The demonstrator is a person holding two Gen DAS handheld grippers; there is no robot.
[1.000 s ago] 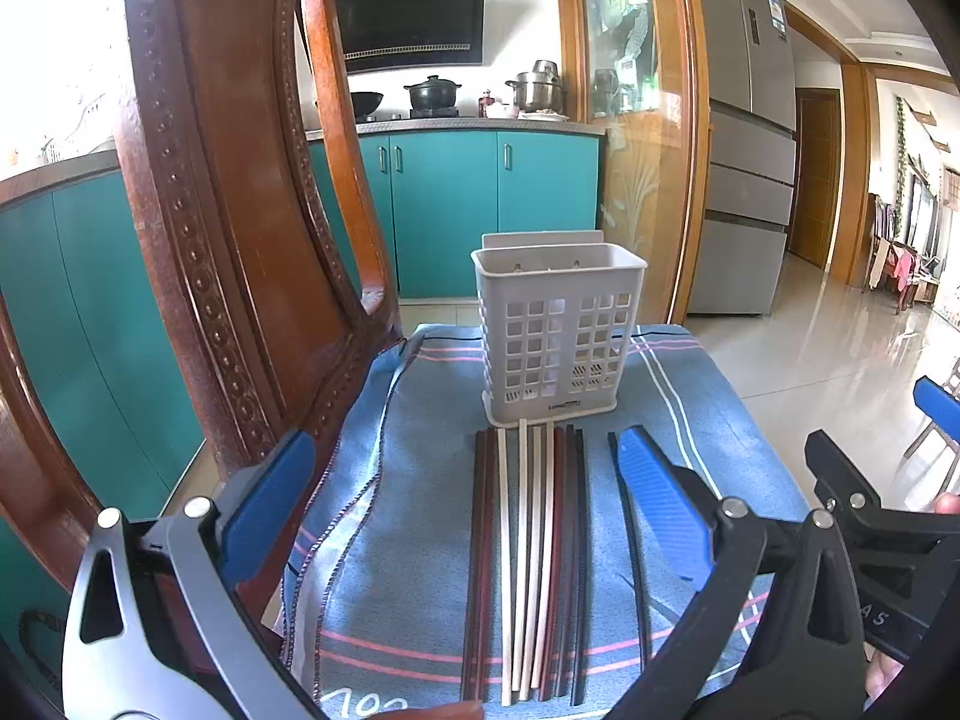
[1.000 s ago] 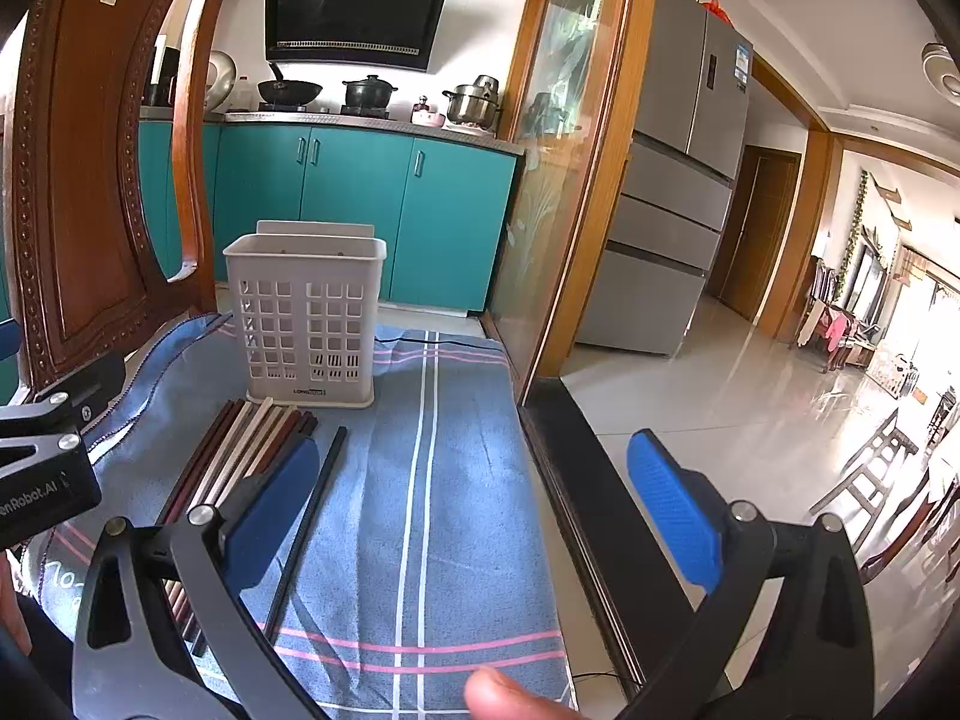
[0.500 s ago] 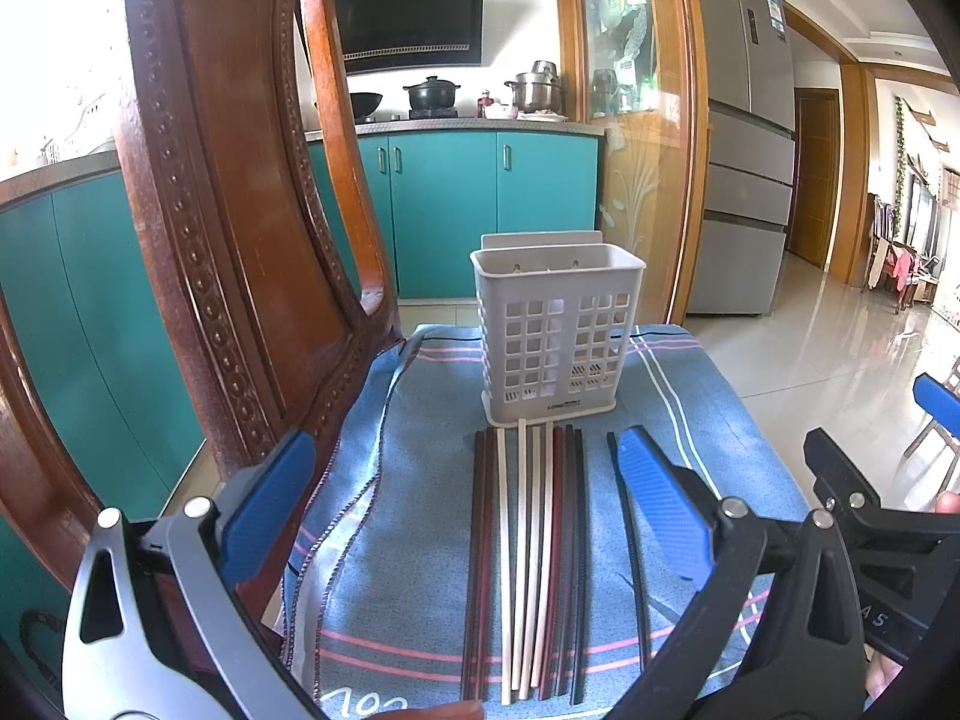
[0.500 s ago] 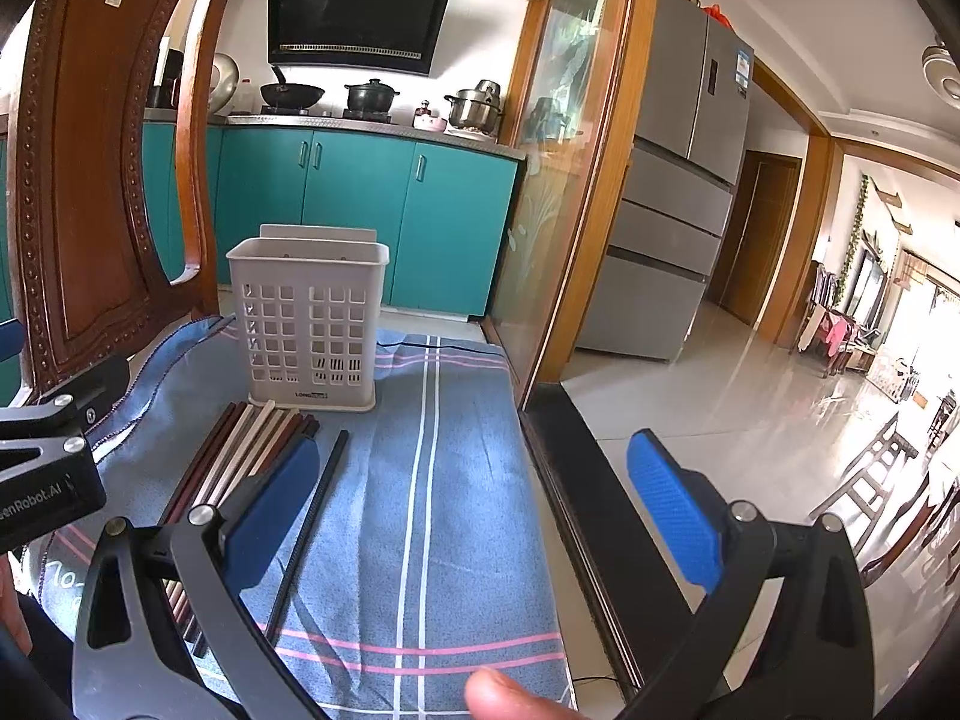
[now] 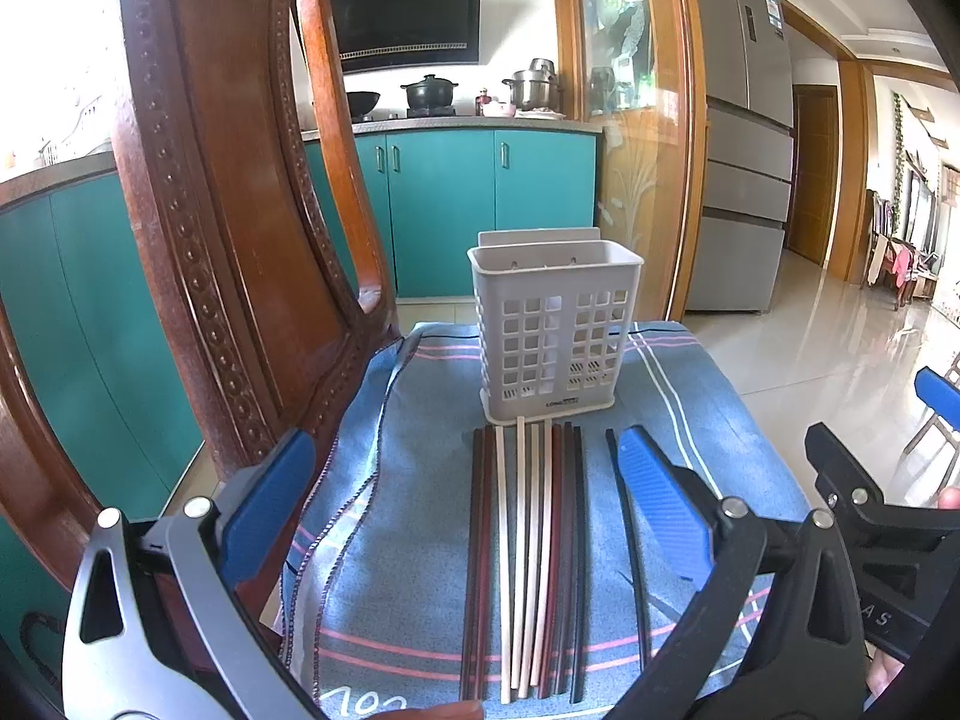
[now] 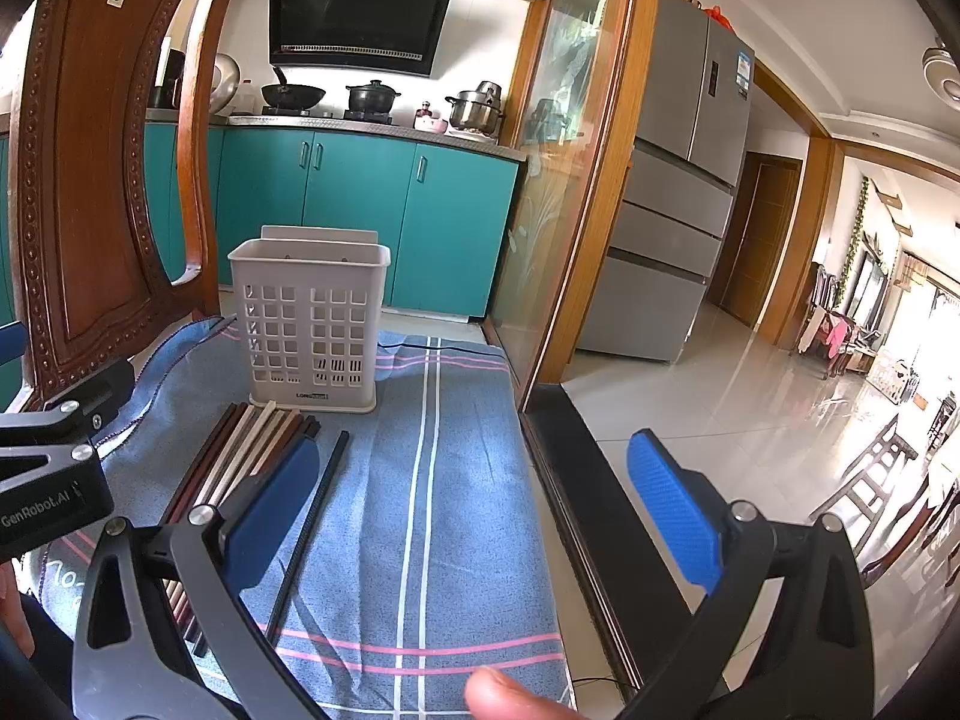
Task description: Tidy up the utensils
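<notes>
A white slotted utensil holder (image 5: pixel 555 336) stands upright and empty on a blue striped cloth (image 5: pixel 690 420); it also shows in the right wrist view (image 6: pixel 311 324). Several chopsticks (image 5: pixel 528 546), dark, red-brown and pale, lie side by side in front of it, seen also in the right wrist view (image 6: pixel 240 462). One black chopstick (image 5: pixel 627 540) lies apart to their right, also in the right wrist view (image 6: pixel 312 522). My left gripper (image 5: pixel 465 516) is open and empty, above the near ends of the chopsticks. My right gripper (image 6: pixel 474 510) is open and empty, to the right of them.
A carved wooden chair back (image 5: pixel 228 228) rises close on the left. The cloth's right edge drops to a dark threshold and tiled floor (image 6: pixel 750 408). Teal kitchen cabinets (image 5: pixel 480 204) and a fridge (image 6: pixel 678 180) stand behind.
The right gripper has crept slightly forward and left; the left gripper has barely moved. Nothing was taken hold of.
</notes>
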